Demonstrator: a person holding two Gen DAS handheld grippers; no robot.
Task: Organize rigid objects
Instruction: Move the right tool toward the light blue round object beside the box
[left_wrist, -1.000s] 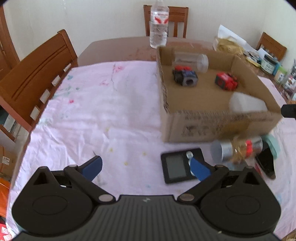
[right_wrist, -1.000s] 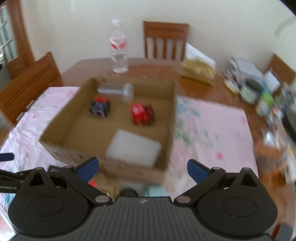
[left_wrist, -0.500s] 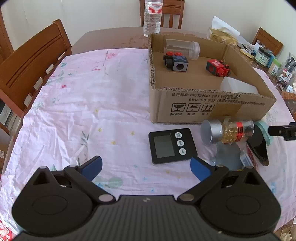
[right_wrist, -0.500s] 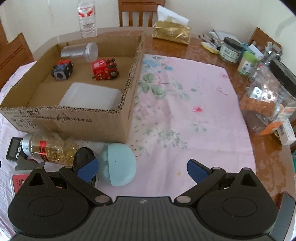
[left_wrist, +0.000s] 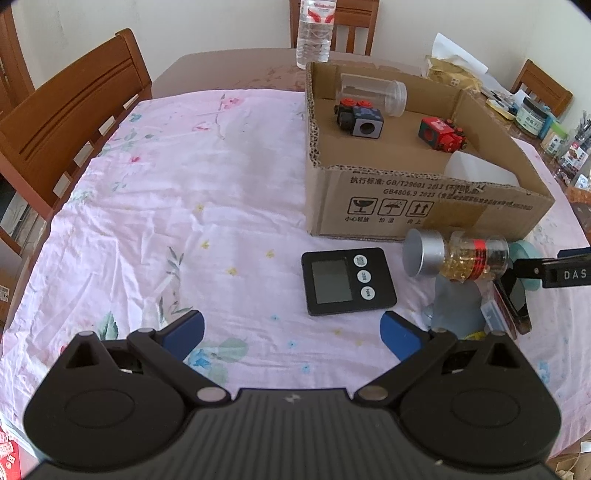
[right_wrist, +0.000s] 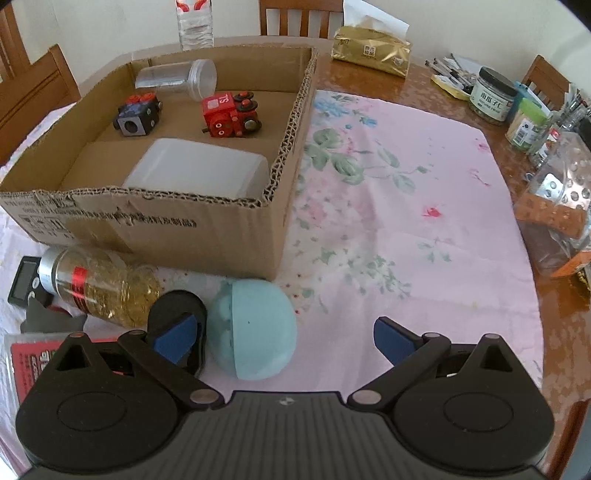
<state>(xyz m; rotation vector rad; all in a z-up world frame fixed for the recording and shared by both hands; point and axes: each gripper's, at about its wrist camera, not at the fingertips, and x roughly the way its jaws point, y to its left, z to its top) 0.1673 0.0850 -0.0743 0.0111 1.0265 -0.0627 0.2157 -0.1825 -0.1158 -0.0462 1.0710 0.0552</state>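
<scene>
Corrugated cardboard box (right_wrist: 207, 236), smooth round blue case (right_wrist: 255, 328)

Home dining room: wooden chairs (left_wrist: 74, 122), floral tablecloth (left_wrist: 184, 206).

One cardboard box (right_wrist: 207, 236) holds four things: one clear jar (right_wrist: 177, 78), two toy blocks, one dark (right_wrist: 138, 116) and one red (right_wrist: 229, 116), and one white container (right_wrist: 199, 173). Outside lie one capsule bottle (right_wrist: 99, 286), one timer (left_wrist: 347, 280) and one blue dome (right_wrist: 255, 328).
</scene>
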